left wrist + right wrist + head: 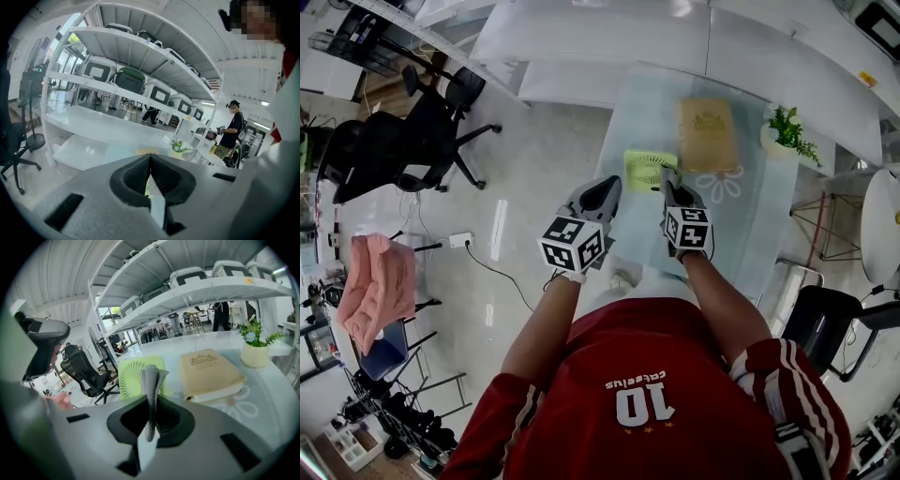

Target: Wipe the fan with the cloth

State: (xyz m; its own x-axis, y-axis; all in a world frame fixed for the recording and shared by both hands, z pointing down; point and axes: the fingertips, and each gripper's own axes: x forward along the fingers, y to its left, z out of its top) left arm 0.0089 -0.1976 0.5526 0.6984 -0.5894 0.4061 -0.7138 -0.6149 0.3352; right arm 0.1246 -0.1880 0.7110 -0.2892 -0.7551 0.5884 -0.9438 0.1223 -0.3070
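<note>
A lime-green fan (646, 170) lies flat near the left edge of the glass table (759, 225); in the right gripper view the fan (133, 377) sits just ahead of the jaws. My right gripper (671, 184) hovers at the fan's right side, shut on a folded grey cloth (151, 383) that sticks up between the jaws of the right gripper (150, 405). To the fan's left, off the table edge, my left gripper (600, 197) is held up. The left gripper (150, 163) is shut, with nothing between its jaws.
A tan book (706, 134) lies behind the fan, and a small potted plant (785, 131) stands at the table's far right. Black office chairs (422, 141) stand on the floor to the left, a pink cloth (380, 286) hangs on a rack, and a black chair (825, 323) is at lower right. A person (232, 129) stands far off.
</note>
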